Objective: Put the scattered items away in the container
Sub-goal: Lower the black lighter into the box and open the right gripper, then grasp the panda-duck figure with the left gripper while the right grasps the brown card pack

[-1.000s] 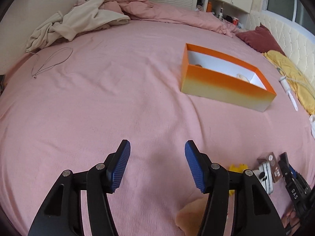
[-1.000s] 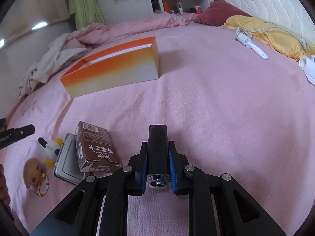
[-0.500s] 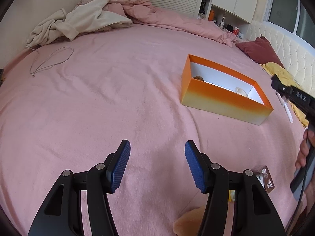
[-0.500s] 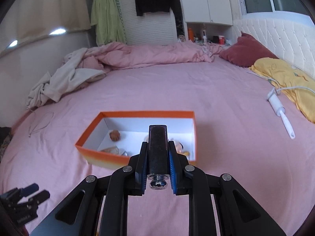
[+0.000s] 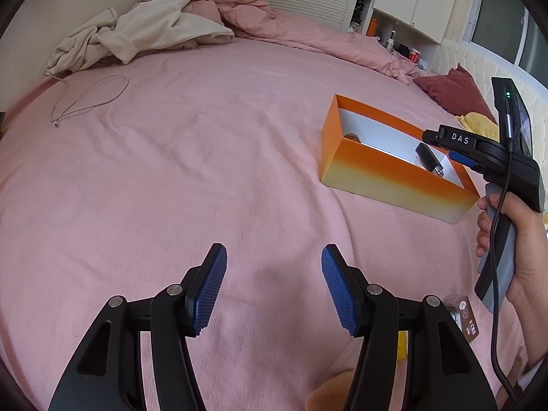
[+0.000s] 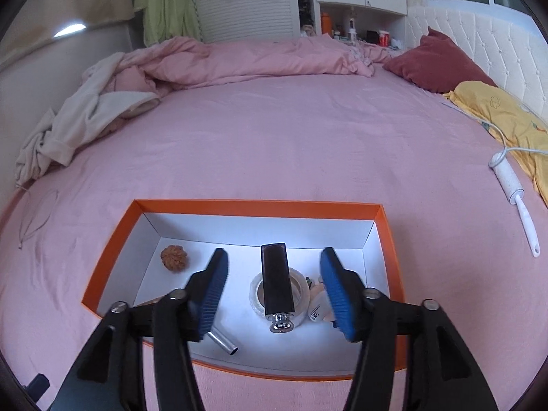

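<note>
The orange box [image 6: 239, 204] with a white inside sits on the pink bed; it also shows in the left wrist view [image 5: 387, 177]. My right gripper [image 6: 274, 275] is open just above the box. A black bottle with a silver neck [image 6: 276, 284] is free between its fingers, over a roll of clear tape [image 6: 301, 294]; it shows in the left wrist view [image 5: 428, 157] too. A walnut [image 6: 174, 257], a metal tube [image 6: 222, 340] and a small white item [image 6: 318, 308] lie in the box. My left gripper [image 5: 274, 275] is open and empty over bare sheet.
A small brown carton [image 5: 465, 316], a yellow toy [image 5: 401, 346] and a tan plush [image 5: 330, 390] lie low right in the left wrist view. A thin cord [image 5: 89, 99], crumpled clothes [image 5: 137, 37], a lint roller [image 6: 513, 195], a yellow cloth [image 6: 507, 116] and a red pillow [image 6: 438, 65] ring the bed.
My right gripper carried the black bottle from near the loose items to over the box, came down close, and opened; the bottle is now free of its fingers. My left gripper stayed open.
</note>
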A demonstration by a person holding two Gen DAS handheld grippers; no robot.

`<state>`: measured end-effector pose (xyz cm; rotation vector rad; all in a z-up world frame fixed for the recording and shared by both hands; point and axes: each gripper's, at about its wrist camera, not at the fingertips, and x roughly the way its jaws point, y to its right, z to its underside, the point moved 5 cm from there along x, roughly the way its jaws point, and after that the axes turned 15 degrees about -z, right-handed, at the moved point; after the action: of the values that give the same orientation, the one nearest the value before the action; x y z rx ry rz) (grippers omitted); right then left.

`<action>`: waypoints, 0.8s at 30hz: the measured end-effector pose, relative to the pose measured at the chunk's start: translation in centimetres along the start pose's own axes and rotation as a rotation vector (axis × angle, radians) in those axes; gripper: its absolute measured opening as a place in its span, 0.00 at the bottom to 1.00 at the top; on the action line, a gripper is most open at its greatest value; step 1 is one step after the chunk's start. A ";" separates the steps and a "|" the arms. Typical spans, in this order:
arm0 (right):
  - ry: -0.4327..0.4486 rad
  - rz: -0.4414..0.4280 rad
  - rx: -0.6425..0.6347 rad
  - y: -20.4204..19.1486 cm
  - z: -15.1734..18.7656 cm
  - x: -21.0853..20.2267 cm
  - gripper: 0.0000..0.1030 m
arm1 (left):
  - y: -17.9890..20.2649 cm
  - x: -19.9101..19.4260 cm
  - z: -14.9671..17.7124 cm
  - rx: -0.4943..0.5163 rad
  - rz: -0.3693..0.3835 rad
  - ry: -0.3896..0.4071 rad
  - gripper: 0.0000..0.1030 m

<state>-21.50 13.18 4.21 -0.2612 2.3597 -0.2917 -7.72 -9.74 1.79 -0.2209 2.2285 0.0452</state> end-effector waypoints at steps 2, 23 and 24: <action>0.016 -0.002 0.005 0.1 0.3 -0.3 0.59 | -0.1 0.0 0.0 -0.001 0.000 0.000 0.57; 0.142 -0.107 0.183 2.1 16.2 -15.3 0.59 | 2.5 -2.4 0.8 0.054 0.195 0.049 0.57; 0.135 -0.135 0.135 1.0 16.5 -15.4 0.58 | 3.1 -2.8 1.2 0.069 0.242 0.044 0.57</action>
<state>0.87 16.05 2.30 -0.3458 2.4458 -0.5469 -5.64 -6.15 3.16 0.0877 2.2860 0.0951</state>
